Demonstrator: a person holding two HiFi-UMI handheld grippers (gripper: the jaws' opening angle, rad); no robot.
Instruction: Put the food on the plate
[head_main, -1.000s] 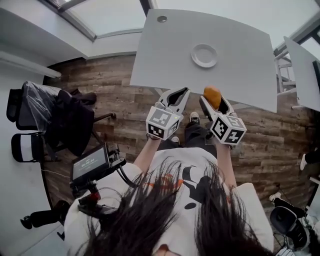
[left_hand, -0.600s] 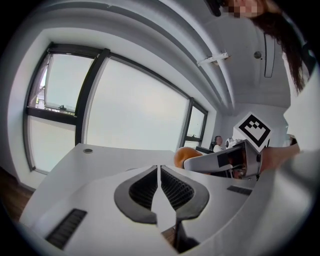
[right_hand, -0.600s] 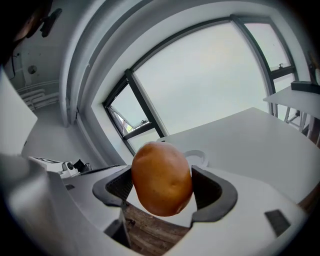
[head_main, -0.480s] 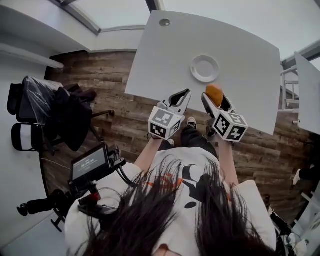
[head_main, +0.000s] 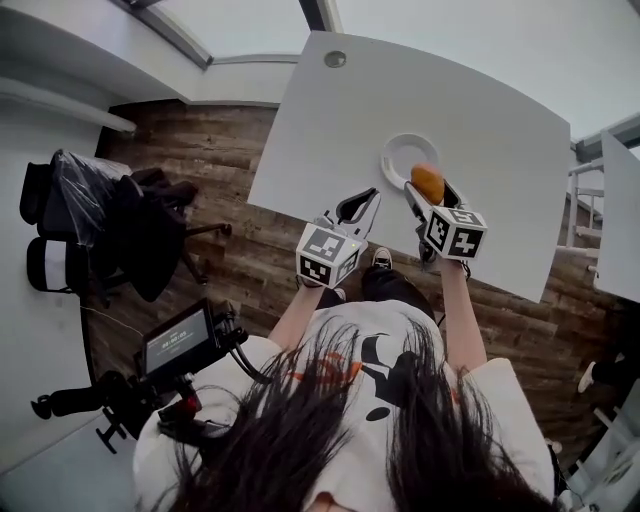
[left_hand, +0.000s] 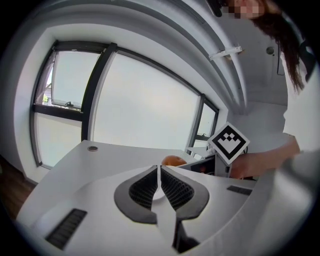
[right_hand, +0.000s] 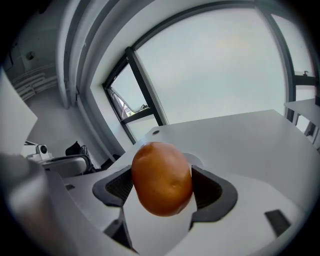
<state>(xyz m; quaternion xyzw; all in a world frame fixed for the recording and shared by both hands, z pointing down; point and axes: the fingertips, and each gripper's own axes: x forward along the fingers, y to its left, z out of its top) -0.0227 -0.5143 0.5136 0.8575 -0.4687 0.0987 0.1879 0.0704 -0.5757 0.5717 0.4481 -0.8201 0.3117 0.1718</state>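
Right gripper (head_main: 428, 192) clamped on the food (head_main: 427, 181), an orange-brown rounded lump with smooth skin. Gripped at its lower half between the two ribbed pads, bulging well above them and out past the tips. Just ahead of and below those tips, the white plate (head_main: 388, 152), its near part covered by the food in the head view; food over the plate's near rim, though touching or held clear of it hard to judge from these angles. Left gripper (head_main: 357, 208) just to the left of the right one, a little behind it, jaws pressed together with nothing between, tips over the near edge of the white table (head_main: 490, 100). From the left gripper, food ahead and slightly right.
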